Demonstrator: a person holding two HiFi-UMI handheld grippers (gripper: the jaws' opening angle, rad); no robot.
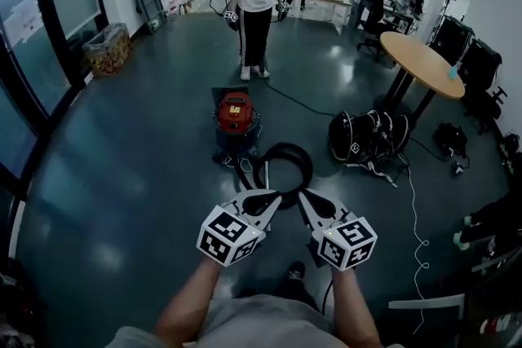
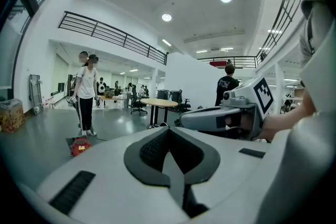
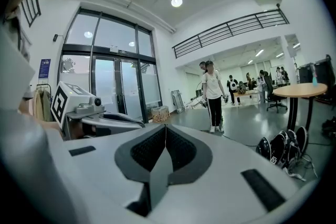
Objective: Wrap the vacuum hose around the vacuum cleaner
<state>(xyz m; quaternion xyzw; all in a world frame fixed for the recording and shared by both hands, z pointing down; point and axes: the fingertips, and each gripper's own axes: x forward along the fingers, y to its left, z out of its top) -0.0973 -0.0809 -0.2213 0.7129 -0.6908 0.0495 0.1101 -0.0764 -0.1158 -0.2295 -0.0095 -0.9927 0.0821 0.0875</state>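
Observation:
The vacuum cleaner (image 1: 235,115), red on top with a dark body, stands on the floor ahead of me; in the left gripper view it is small at the lower left (image 2: 80,146). Its black hose (image 1: 284,165) lies in a loop on the floor just right of it. Both grippers are held up side by side near me, above the hose and apart from it. My left gripper (image 1: 275,196) (image 2: 169,129) is shut with nothing between its jaws. So is my right gripper (image 1: 303,196) (image 3: 166,126), shut and empty. Each gripper shows in the other's view.
A person (image 1: 257,4) stands just behind the vacuum, holding grippers. A round wooden table (image 1: 420,61) and black bags (image 1: 367,138) are at the right. A white cable (image 1: 416,224) runs over the floor at the right. A box (image 1: 108,49) sits by the left windows.

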